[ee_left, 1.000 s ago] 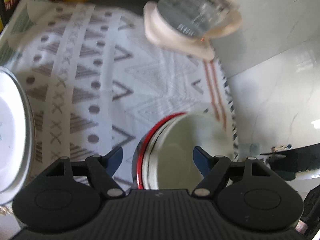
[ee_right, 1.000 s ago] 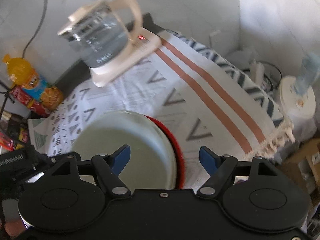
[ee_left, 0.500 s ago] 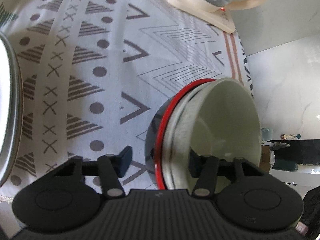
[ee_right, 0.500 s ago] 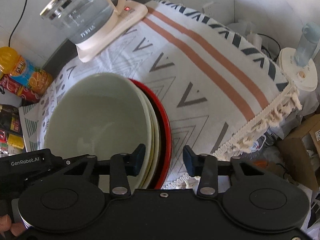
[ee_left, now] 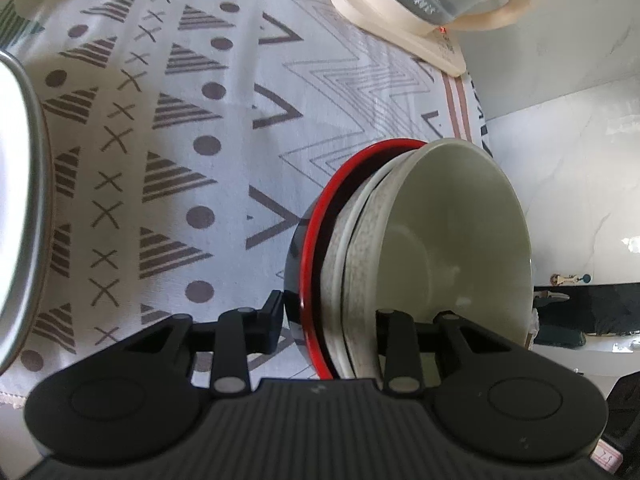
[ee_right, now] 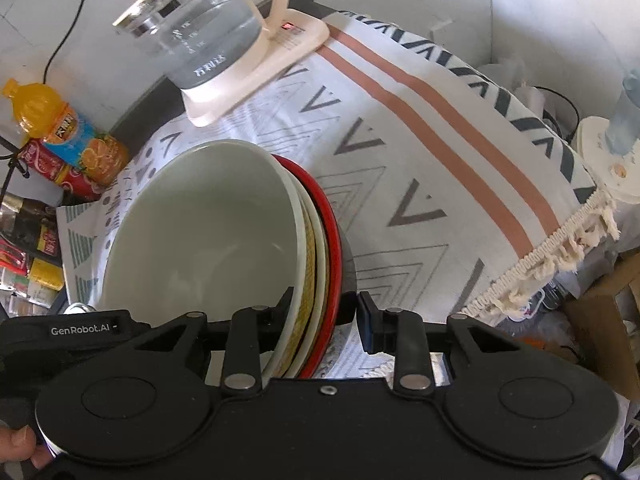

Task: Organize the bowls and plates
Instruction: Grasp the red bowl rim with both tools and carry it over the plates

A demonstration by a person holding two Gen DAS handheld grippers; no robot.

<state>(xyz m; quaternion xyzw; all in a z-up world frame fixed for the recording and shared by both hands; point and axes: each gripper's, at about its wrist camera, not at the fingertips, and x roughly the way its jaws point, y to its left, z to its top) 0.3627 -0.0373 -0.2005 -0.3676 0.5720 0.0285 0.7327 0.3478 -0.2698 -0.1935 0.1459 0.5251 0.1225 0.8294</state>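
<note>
A stack of nested bowls [ee_left: 452, 240], pale green innermost and red-rimmed black outermost, sits on the patterned cloth. It also shows in the right wrist view [ee_right: 208, 240]. My left gripper [ee_left: 332, 324] is shut on the stack's near rim, one finger outside, one inside. My right gripper [ee_right: 324, 316] is shut on the opposite rim the same way. A stack of white plates [ee_left: 20, 208] lies at the far left of the left wrist view.
A glass kettle on a cream base [ee_right: 224, 48] stands at the back of the cloth. Drink bottles [ee_right: 72, 140] and packets sit at the left. The cloth's fringed edge [ee_right: 560, 256] drops off at the right, with a white appliance [ee_right: 608, 164] beyond.
Both grippers moved in over the bowl stack and closed on its rims from open. The stack now fills more of each view.
</note>
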